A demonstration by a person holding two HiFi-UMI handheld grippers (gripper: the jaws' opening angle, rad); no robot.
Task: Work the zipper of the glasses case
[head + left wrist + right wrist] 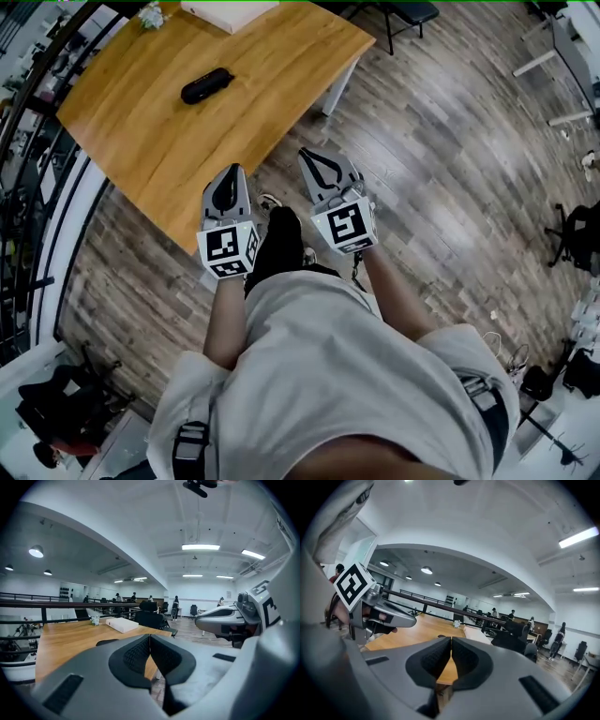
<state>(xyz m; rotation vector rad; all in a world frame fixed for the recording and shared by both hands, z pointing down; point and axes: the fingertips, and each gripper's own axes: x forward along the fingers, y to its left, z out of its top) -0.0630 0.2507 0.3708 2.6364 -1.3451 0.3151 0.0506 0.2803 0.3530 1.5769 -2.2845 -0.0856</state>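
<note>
On the wooden table (141,131), head view only: black glasses case (207,85) lies in full sight, well apart from both grippers, white box (230,13) beyond it. Left gripper (150,637) and right gripper (451,641) views: jaws pressed together, nothing between. Office chair (149,616) past the table.

The wooden table (159,131) stands directly ahead of the left gripper (227,183). A black case (207,85) lies on it, well ahead of that gripper. A white box (230,13) and a small pale object (150,14) sit farther ahead at the far edge.
</note>
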